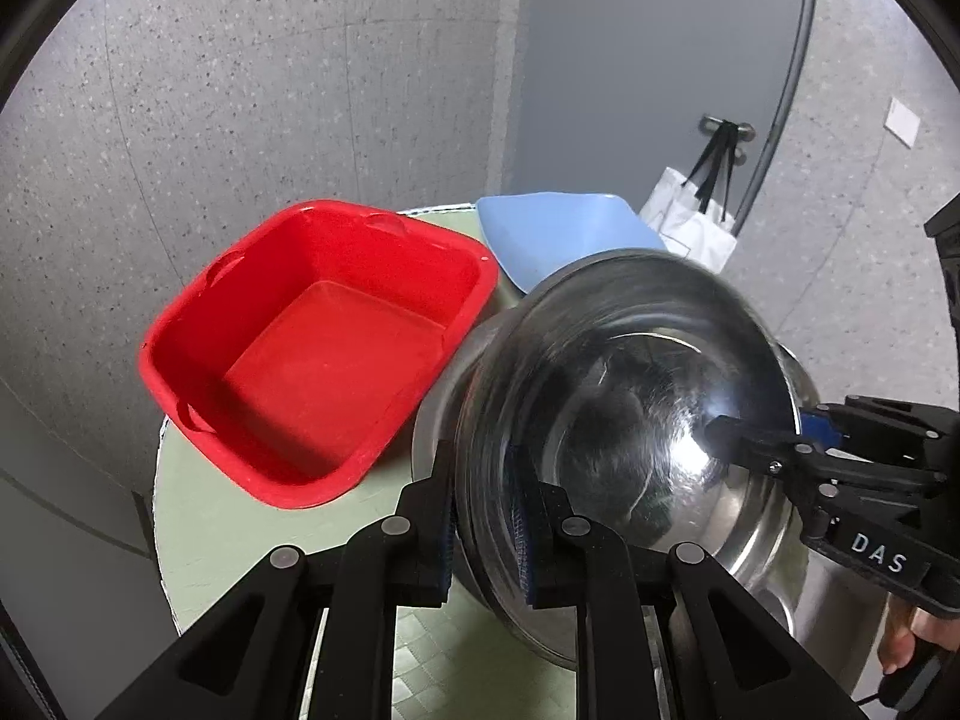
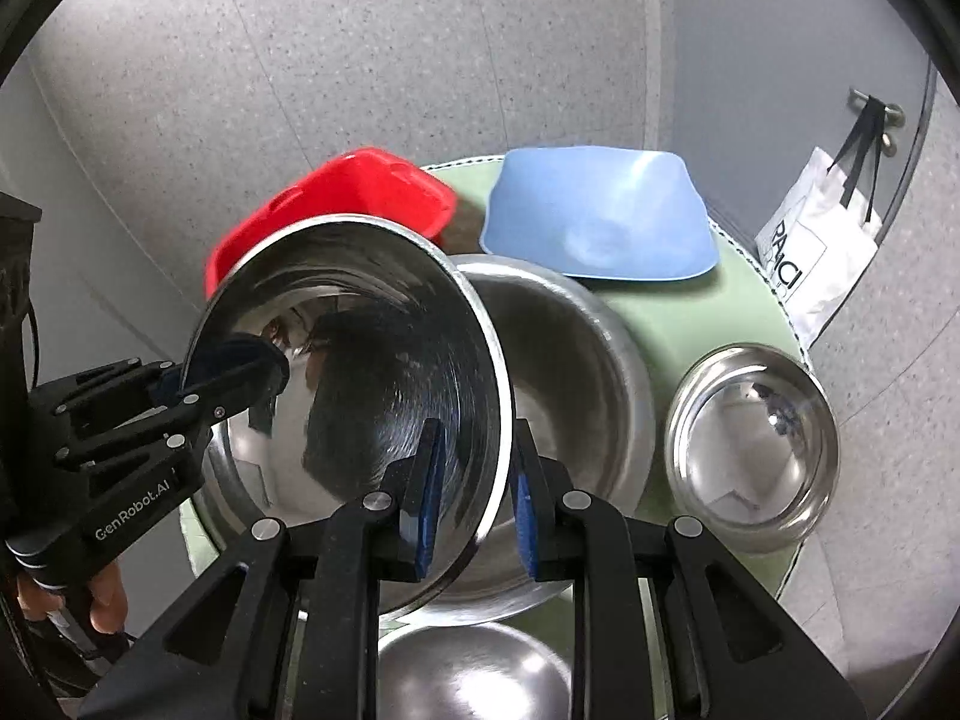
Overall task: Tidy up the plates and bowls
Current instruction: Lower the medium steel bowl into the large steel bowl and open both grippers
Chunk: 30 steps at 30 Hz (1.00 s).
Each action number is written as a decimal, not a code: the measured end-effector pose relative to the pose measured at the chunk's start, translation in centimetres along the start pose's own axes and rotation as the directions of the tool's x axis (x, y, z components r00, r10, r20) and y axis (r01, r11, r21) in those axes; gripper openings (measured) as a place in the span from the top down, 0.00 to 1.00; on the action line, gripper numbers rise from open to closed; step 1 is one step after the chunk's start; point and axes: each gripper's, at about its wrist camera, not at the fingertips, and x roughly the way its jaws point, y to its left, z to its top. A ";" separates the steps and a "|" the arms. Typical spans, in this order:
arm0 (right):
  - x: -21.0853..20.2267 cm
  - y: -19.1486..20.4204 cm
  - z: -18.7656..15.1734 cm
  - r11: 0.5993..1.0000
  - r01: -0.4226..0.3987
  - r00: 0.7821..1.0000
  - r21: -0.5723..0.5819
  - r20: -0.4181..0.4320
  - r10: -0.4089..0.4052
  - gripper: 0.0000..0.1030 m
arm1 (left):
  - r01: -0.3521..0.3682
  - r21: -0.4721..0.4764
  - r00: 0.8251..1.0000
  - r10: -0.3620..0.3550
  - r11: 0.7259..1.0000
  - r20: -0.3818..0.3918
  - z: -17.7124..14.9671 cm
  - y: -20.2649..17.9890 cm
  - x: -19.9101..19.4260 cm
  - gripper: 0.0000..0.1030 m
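A steel bowl [image 1: 630, 396] is held tilted in the air between both grippers; it also shows in the right wrist view [image 2: 372, 372]. My left gripper [image 1: 486, 528] is shut on its near rim, one finger inside and one outside. My right gripper [image 2: 474, 498] is shut on the opposite rim. The right gripper also shows in the left wrist view [image 1: 774, 432], and the left gripper in the right wrist view [image 2: 234, 366]. The bowl hangs over a larger steel bowl [image 2: 576, 360] standing on the green table [image 2: 744, 300].
A red square basin [image 1: 312, 348] stands at the table's left. A blue square dish [image 2: 600, 222] lies at the back. A small steel bowl [image 2: 750, 450] stands at the right, another steel bowl [image 2: 474, 678] at the near edge. A white bag [image 2: 822, 246] hangs on a door.
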 end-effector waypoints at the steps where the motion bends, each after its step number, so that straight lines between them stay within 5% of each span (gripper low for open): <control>1: -0.4 0.3 -0.3 1.000 0.000 1.000 -0.006 0.000 0.000 0.80 | -0.006 0.000 1.000 0.006 1.000 0.003 0.2 -0.1 0.1 0.88; 13: 0.7 -1.3 0.9 0.999 -0.036 0.999 -0.027 -0.003 0.036 0.80 | -0.043 -0.024 0.999 0.043 0.999 -0.002 2.1 -3.4 -0.7 0.88; 30: -0.5 -2.1 0.5 0.999 -0.021 1.000 -0.027 0.011 0.021 0.80 | -0.007 -0.029 0.999 0.006 1.000 -0.034 3.1 -4.4 -1.5 0.88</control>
